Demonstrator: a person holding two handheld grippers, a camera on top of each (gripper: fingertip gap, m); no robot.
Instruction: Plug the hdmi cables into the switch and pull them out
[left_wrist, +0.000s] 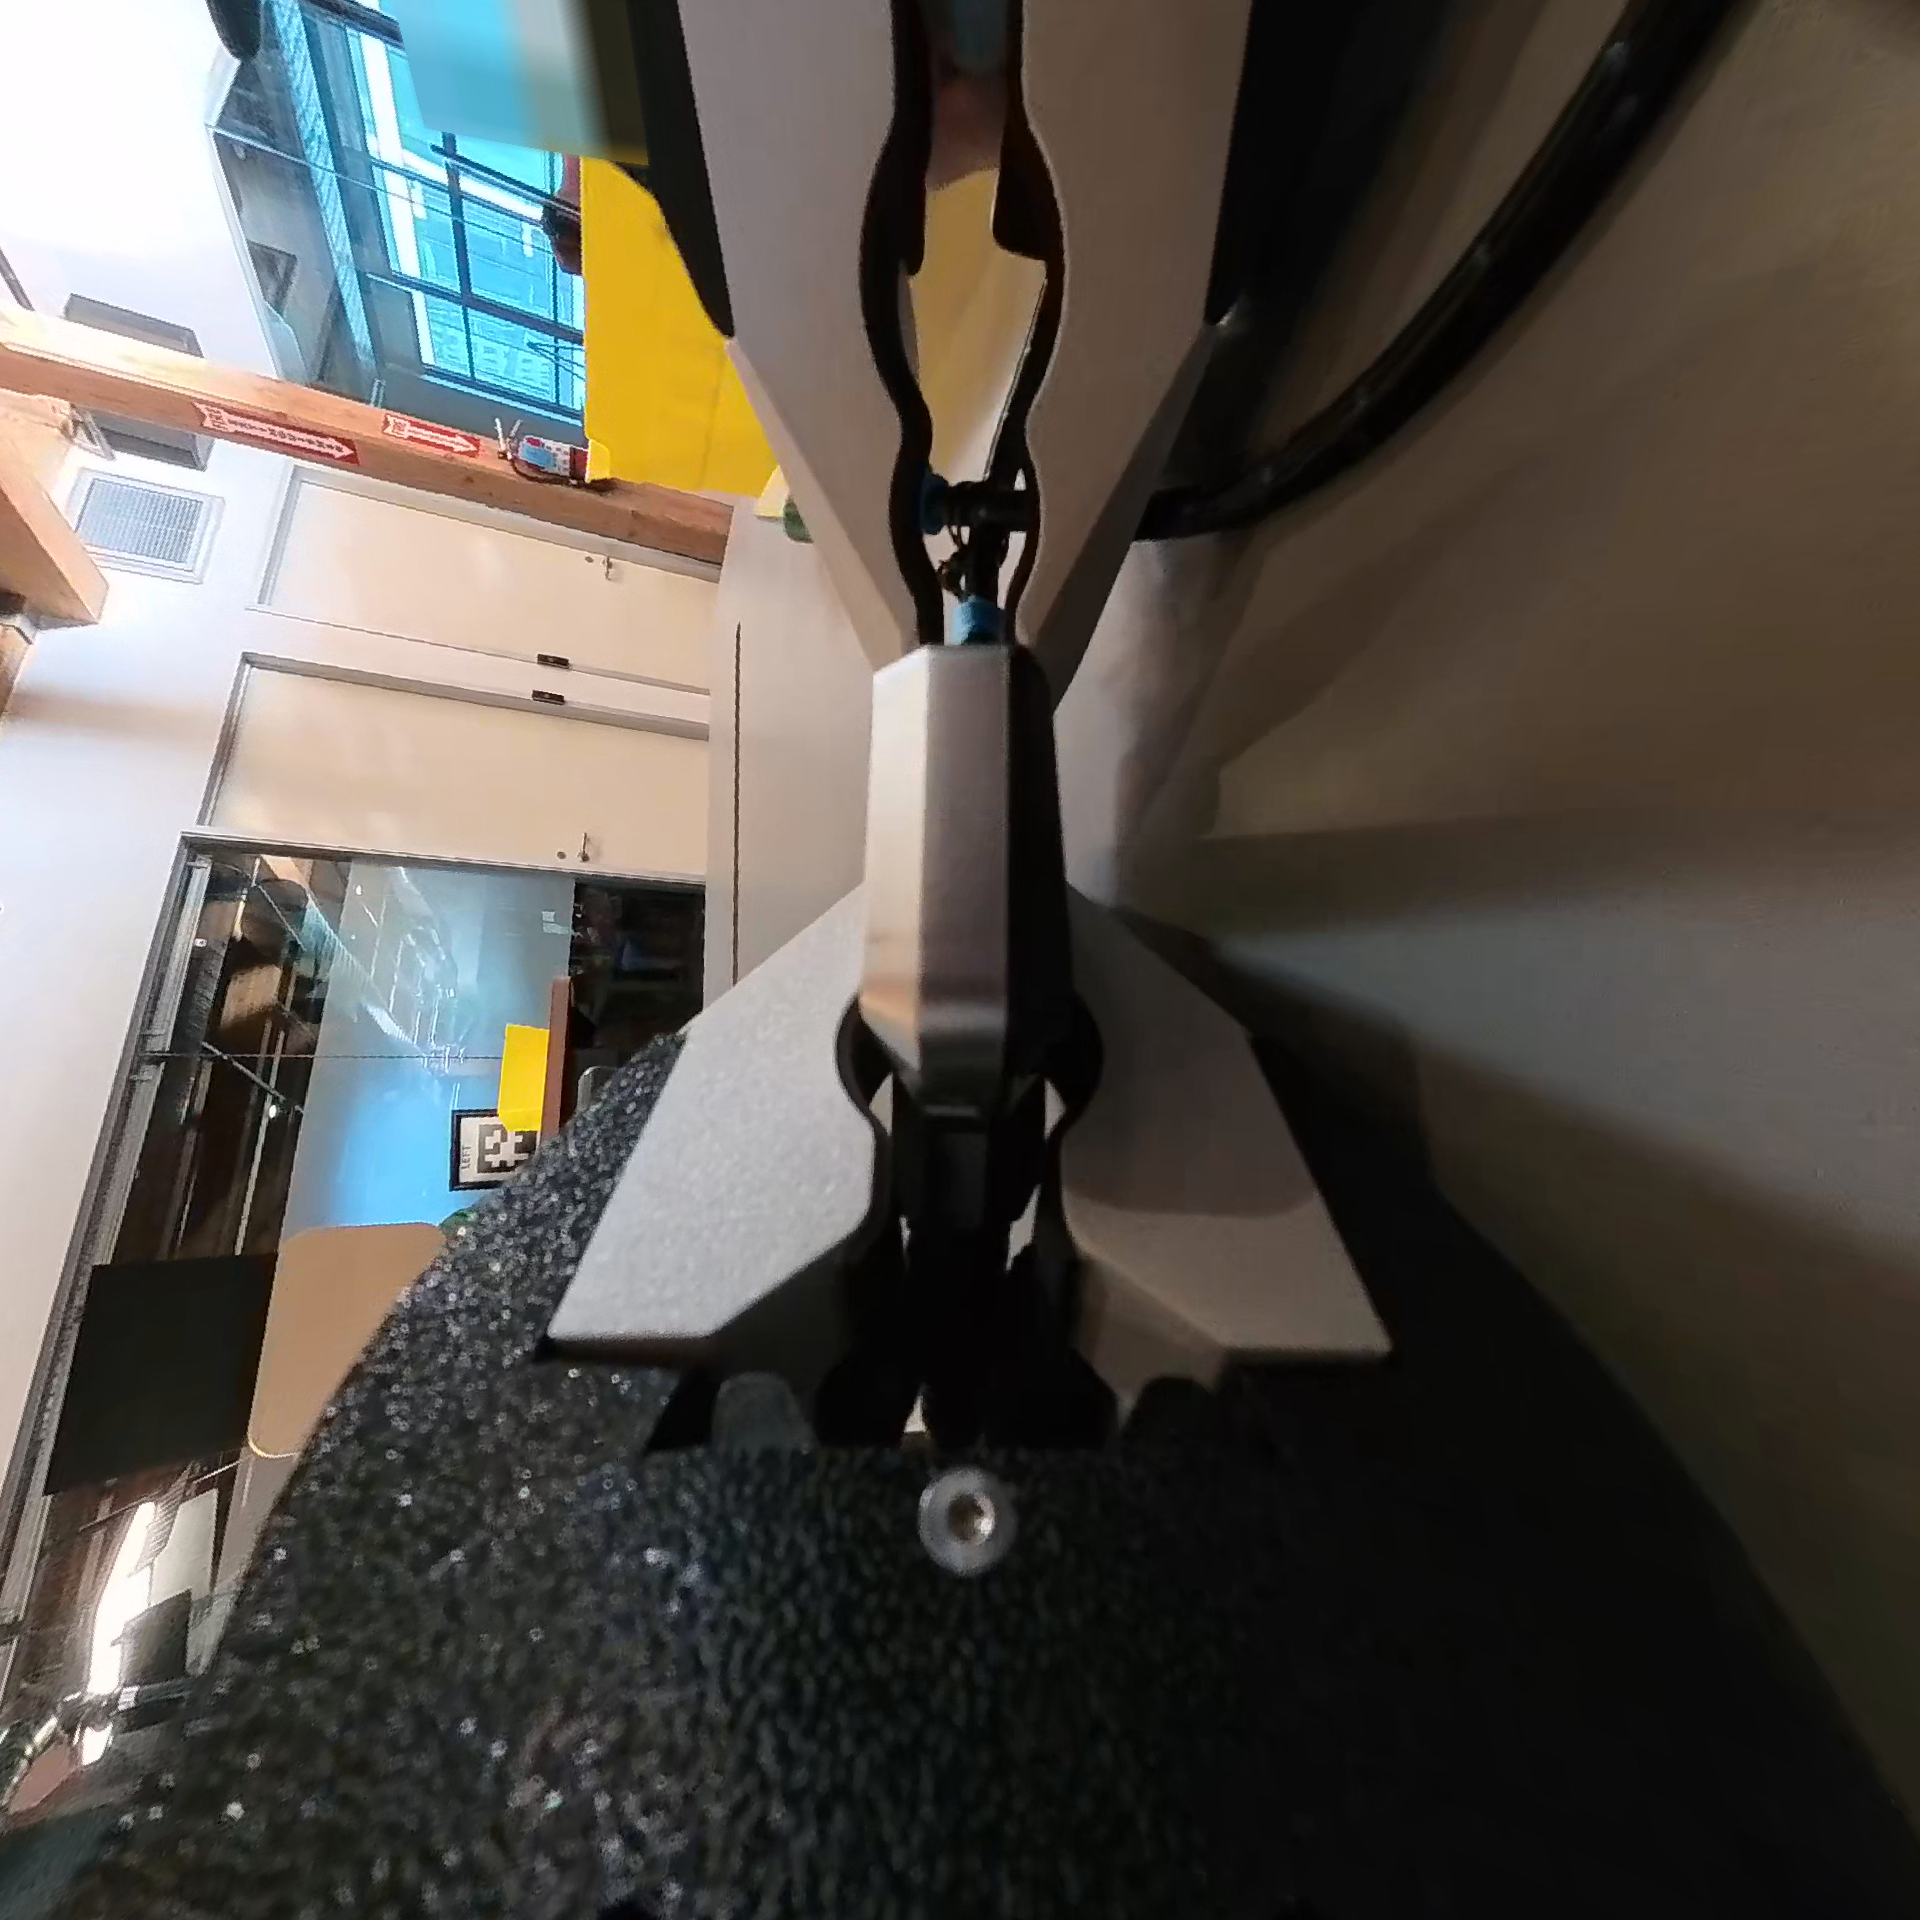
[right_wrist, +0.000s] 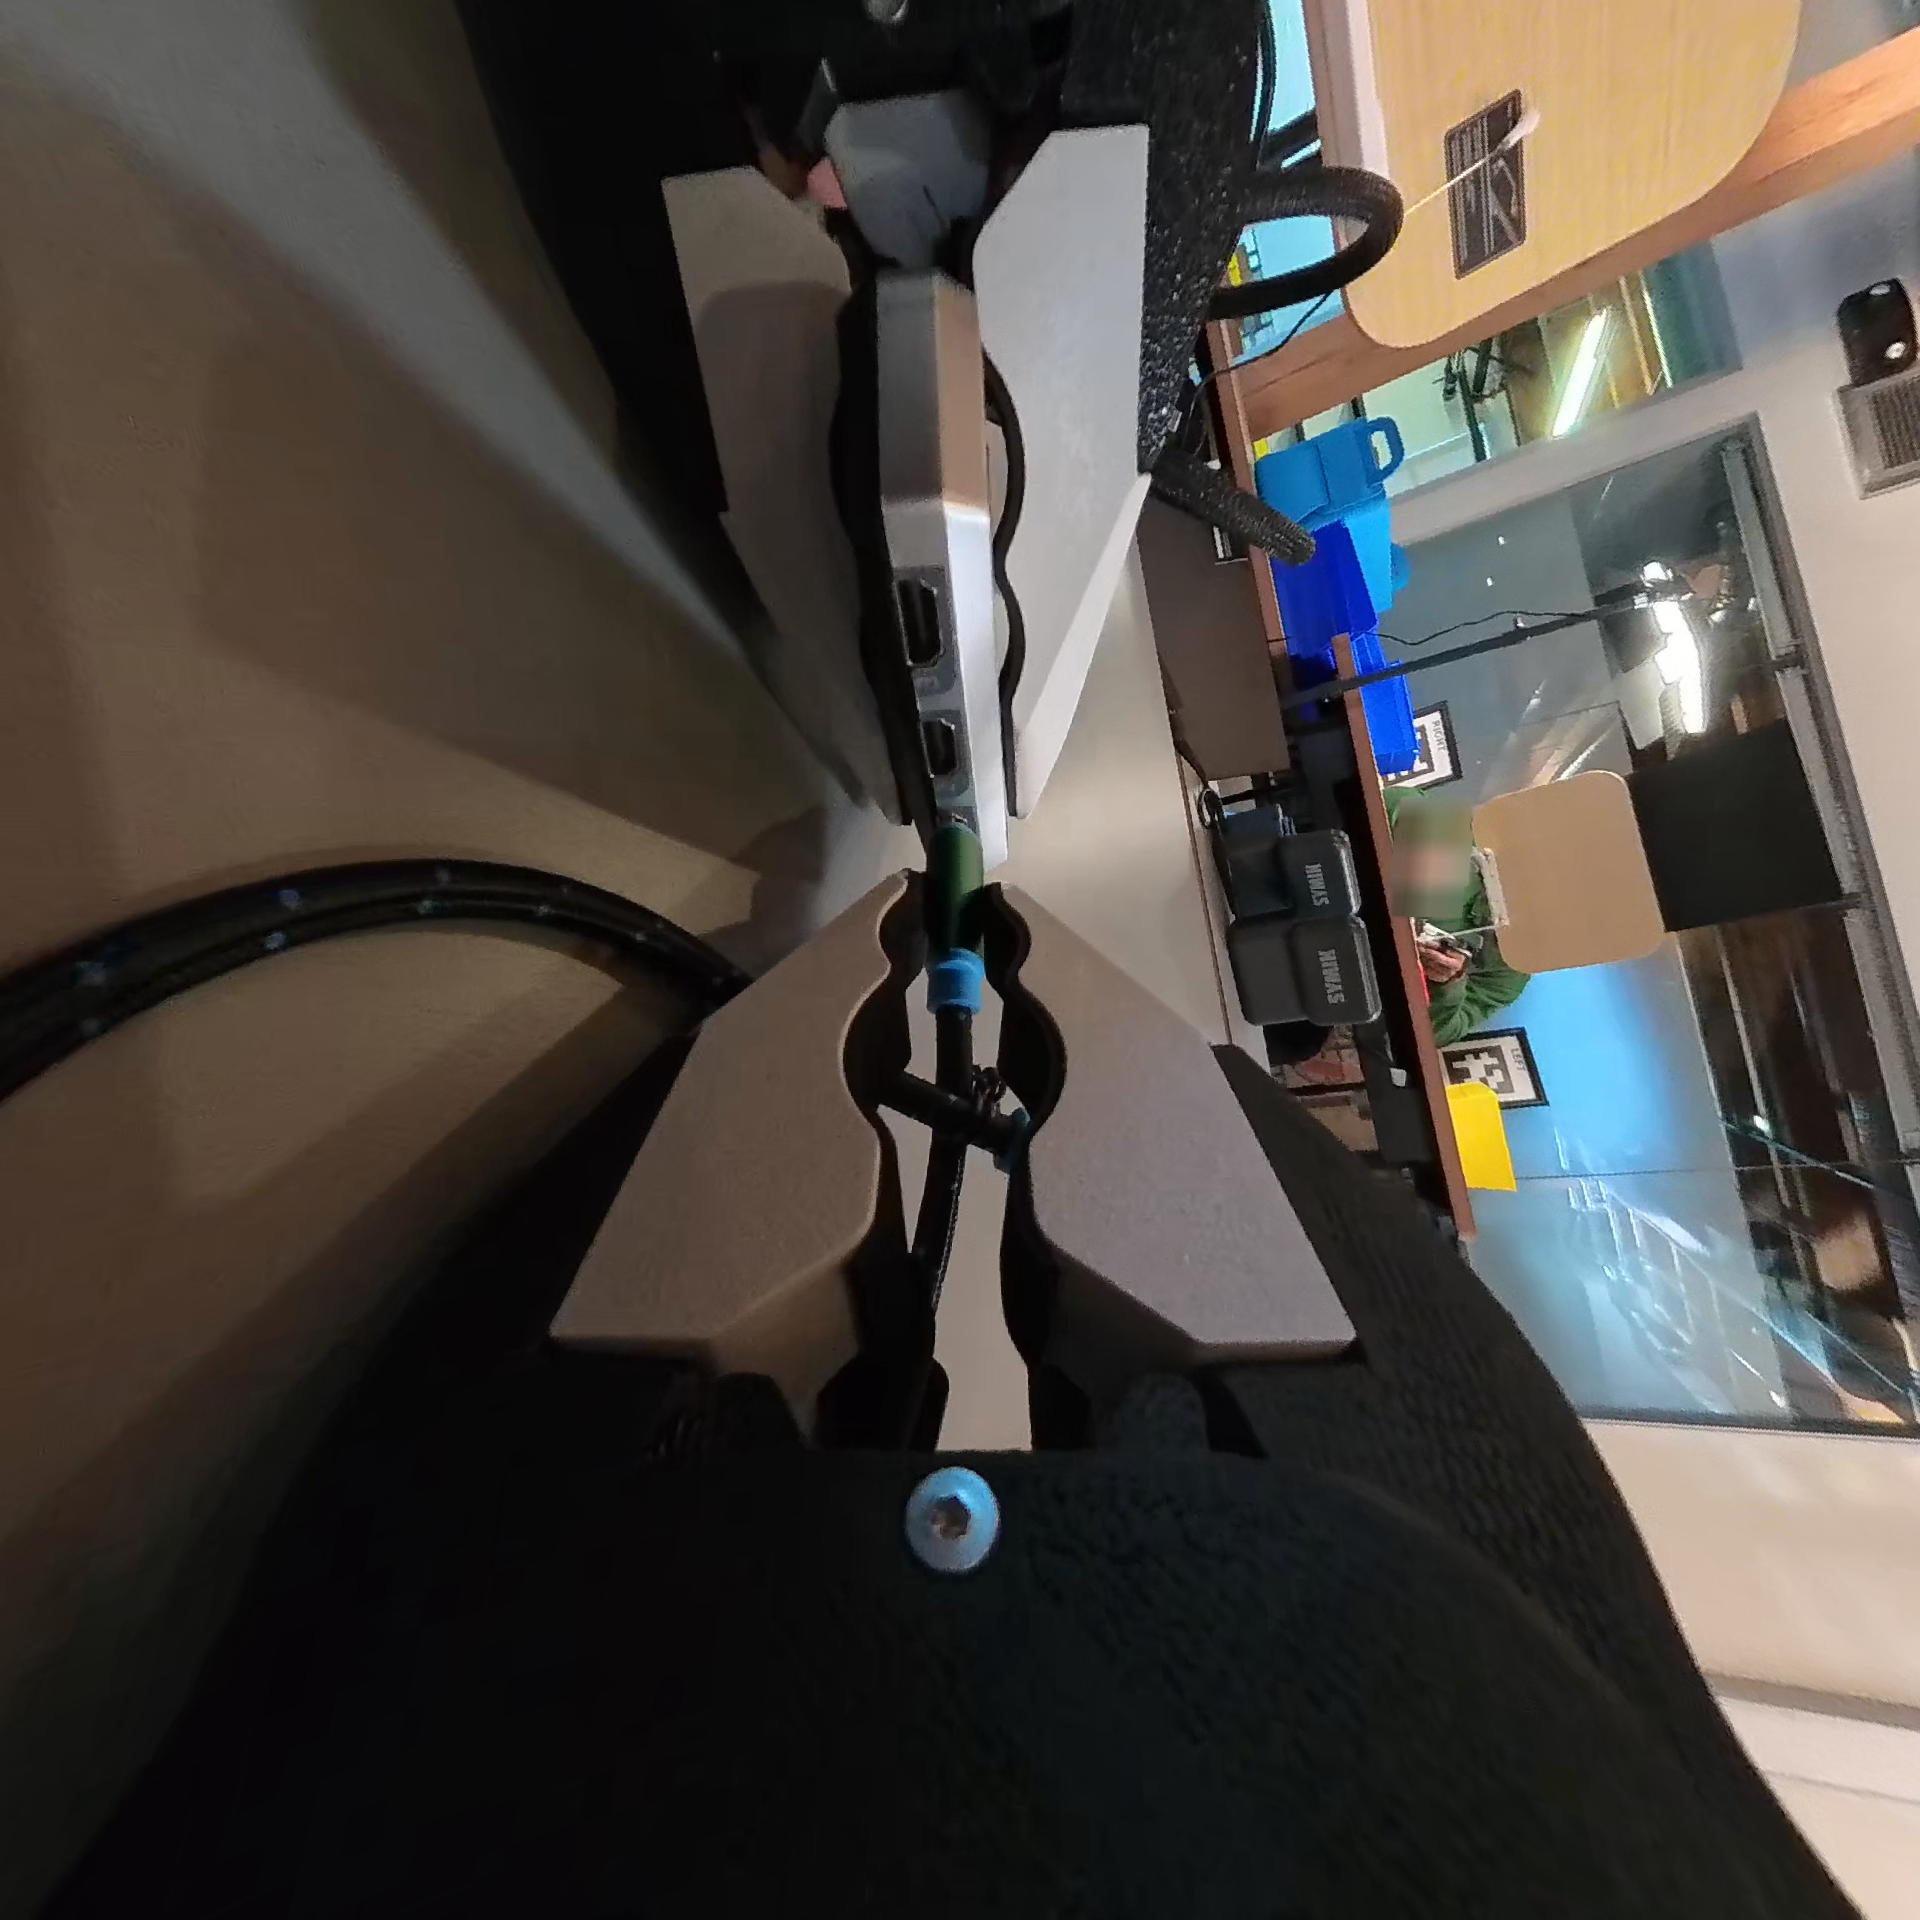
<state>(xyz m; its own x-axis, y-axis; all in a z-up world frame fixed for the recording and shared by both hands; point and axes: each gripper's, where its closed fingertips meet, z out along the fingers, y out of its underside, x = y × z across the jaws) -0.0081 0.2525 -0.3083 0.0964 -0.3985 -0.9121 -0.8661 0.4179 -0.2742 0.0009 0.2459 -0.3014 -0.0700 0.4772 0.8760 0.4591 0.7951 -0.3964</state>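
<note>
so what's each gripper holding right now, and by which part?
Left gripper clamps the silver switch by its near end. Right gripper grips the HDMI cable at its green plug, just behind the switch's port edge.

Background w/ workshop clutter, both views tipped sideways.
We saw a pale tabletop (right_wrist: 260, 623) under everything, w/ blue bins (right_wrist: 1340, 582) stacked near its far edge and dark grey cases (right_wrist: 1314, 935) just beside them. A yellow bin (right_wrist: 1481, 1138) sat farther along, and a person in a green top (right_wrist: 1470, 956) was behind the cases. In the left wrist view we noted a wooden beam (left_wrist: 312, 436), a large window (left_wrist: 457, 239) and a yellow panel (left_wrist: 665, 353).
</note>
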